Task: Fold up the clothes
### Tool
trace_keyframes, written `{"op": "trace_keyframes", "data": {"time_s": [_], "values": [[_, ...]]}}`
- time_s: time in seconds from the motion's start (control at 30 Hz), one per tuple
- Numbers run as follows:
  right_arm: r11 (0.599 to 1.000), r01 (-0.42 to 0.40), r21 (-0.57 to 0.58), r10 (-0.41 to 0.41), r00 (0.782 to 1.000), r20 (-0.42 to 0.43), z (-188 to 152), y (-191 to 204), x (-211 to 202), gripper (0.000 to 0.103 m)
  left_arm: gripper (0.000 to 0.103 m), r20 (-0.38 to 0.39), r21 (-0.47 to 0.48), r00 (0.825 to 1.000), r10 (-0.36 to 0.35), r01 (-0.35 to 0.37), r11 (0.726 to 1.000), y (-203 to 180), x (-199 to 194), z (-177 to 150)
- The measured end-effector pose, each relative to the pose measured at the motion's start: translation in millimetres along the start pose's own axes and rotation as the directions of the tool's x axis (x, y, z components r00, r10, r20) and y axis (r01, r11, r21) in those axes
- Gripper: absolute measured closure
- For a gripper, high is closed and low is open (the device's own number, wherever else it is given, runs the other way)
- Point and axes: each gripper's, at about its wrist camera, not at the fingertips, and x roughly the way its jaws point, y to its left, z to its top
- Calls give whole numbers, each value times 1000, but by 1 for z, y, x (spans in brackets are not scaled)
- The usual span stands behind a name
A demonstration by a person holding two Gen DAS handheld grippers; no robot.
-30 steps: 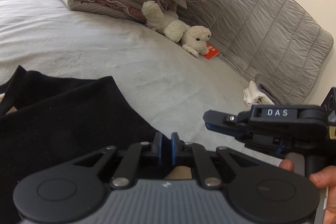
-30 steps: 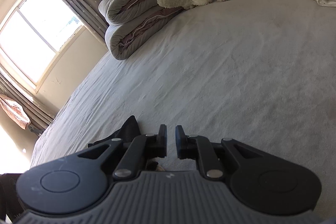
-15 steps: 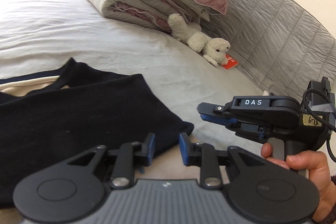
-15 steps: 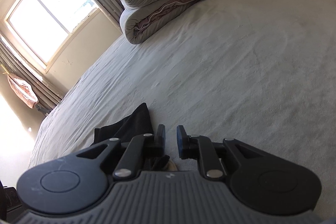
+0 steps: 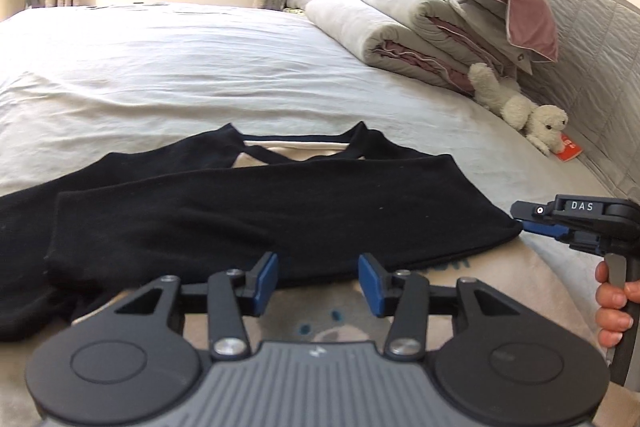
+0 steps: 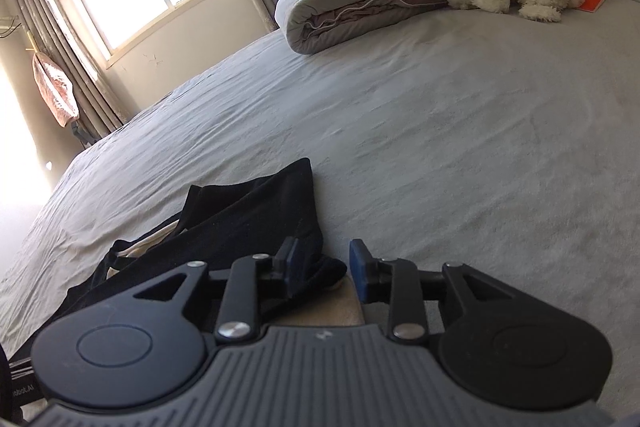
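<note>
My left gripper (image 5: 318,283) had just been opening, and its blue pads (image 5: 266,277) stood apart with nothing pressed between them; the near edge of the black garment (image 5: 256,215) lay just past their tips. The garment sat folded over on the grey bed (image 5: 160,67), a cream panel with a small blue print showing beneath it at six o'clock. I could not read that print; only part of it showed from under the black hem.

At three o'clock in the left wrist view my right gripper (image 5: 524,221) pointed its tips at the garment's corner, its body marked "DAS" in white letters, my hand (image 5: 612,307) wrapped round the handle. From its own camera, the right gripper (image 6: 323,265) had also just been opening, and it had let go: the corner lay loose beside the left pad.

At two o'clock a white plush dog (image 5: 528,111) lay against the folded quilts (image 5: 416,23), a red booklet (image 5: 570,151) beside it, its writing too small to read.
</note>
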Motion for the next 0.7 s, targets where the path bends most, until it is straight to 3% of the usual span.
{"op": "trace_keyframes", "data": {"time_s": [0.27,0.47,0.5,0.7], "values": [[989,54,-136,-59,998,-32,-7,5,1,60,39,-6,-18,993,118,-118,993,26,-43,-28],[951,76,-299,-96,994,-52,-19,16,-1,53,32,2,-38,987,162,-162,986,43,-68,-48],[942,85,-323,-106,993,-49,-22,18,0,53,28,10,-50,985,170,-169,984,44,-70,-50],[902,124,-413,-139,990,-7,-32,23,2,53,27,28,-177,980,199,-191,965,51,-72,-48]]}}
